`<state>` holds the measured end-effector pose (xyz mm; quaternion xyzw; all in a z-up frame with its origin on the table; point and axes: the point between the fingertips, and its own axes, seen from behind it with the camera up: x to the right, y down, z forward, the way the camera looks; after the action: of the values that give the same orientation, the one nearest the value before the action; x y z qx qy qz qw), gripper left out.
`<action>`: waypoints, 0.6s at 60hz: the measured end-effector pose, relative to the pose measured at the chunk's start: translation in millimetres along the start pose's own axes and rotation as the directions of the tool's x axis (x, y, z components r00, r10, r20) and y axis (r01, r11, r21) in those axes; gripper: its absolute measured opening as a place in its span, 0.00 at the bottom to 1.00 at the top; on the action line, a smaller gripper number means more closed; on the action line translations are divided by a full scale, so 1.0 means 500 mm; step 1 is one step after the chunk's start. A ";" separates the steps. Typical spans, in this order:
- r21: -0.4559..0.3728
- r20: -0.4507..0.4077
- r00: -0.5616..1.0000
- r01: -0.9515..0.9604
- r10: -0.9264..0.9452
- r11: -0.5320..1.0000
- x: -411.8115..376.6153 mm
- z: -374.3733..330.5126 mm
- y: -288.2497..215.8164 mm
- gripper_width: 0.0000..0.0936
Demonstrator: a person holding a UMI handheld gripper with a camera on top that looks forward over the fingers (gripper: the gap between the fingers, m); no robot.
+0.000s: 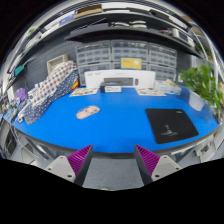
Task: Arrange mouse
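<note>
In the gripper view, the gripper (113, 158) is held above the near edge of a blue table (120, 125), its fingers (78, 160) spread wide with nothing between them. A pale mouse (88, 112) is seen lying on the table well beyond the fingers, towards the left, well apart from a black mat (171, 124) on the right. A patterned cloth (50, 92) is draped at the table's far left, and a white box (119, 78) is set along the back edge.

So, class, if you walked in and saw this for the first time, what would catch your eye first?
The bright blue table top fills the middle of the view. On it a black mouse pad lies ahead of the fingers to the right, and a pale mouse sits apart to the left. The gripper is open and holds nothing, its purple pads at the table's near edge.
</note>
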<state>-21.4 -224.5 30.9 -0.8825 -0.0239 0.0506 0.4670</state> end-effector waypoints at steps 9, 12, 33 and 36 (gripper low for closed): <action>-0.021 0.053 0.999 0.008 -0.007 1.000 -0.140 0.113 -0.025 0.88; -0.025 0.058 0.998 0.009 -0.007 1.000 -0.175 0.154 -0.041 0.89; -0.078 -0.020 1.000 0.017 -0.019 0.997 -0.282 0.397 -0.145 0.86; -0.084 -0.029 0.999 0.025 -0.027 0.996 -0.286 0.419 -0.159 0.85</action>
<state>-186.5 -20.2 -10.9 -0.9015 -0.0303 0.0300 0.4307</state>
